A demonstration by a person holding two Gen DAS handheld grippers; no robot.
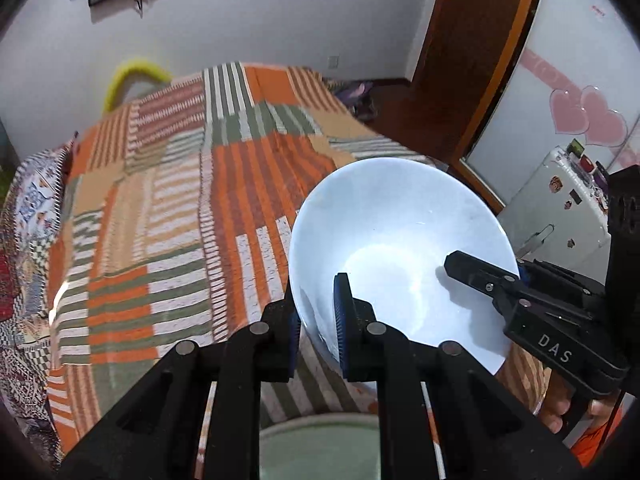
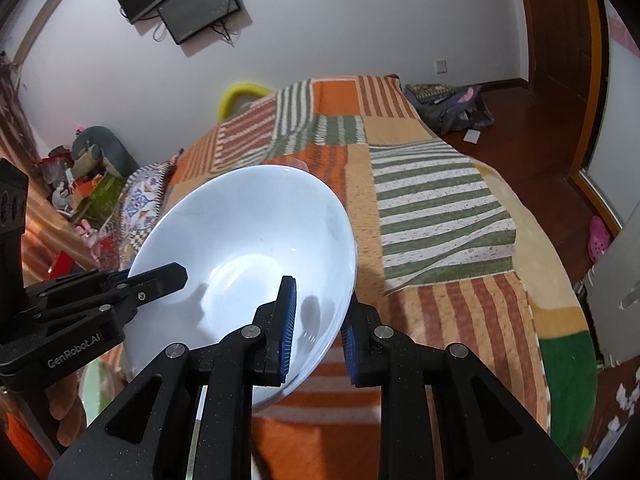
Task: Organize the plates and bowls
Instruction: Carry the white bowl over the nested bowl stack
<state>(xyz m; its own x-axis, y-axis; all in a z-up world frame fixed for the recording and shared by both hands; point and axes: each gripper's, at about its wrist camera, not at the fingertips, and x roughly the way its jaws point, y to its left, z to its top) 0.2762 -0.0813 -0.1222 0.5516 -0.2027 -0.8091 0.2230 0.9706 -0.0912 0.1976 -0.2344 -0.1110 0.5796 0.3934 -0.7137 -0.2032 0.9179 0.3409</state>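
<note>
gripping: both grippers clamp the rim of one white bowl [image 1: 400, 252] from opposite sides, one finger inside and one outside on each
bowl: held above the striped blanket [image 1: 168, 208], tilted so its inside faces both cameras; glossy, with shadows of the fingers on its inner wall
left gripper [image 1: 318, 320]: closed on the bowl's rim at the near left edge in its own view; the blue-padded inner finger lies against the inside wall, the outer finger sits behind the rim
right gripper [image 2: 318, 328]: closed on the bowl's rim at the near right edge in its own view; its blue pad presses the inside, its other finger is outside the wall
cross views: the right gripper shows in the left wrist view at the bowl's right edge, marked "das"; the left gripper shows in the right wrist view at the bowl's left edge, marked "genrobot.ai"
green dish [image 1: 320, 452]: pale green, low in the left wrist view, beneath the bowl and between the gripper's arms; whether it is a plate or bowl cannot be told
blanket: orange, green and white patchwork stripes covering a bed
wall: a dark screen [image 2: 200, 12] hangs on it
floor: a bag [image 2: 452, 108] lies beyond the bed
</note>
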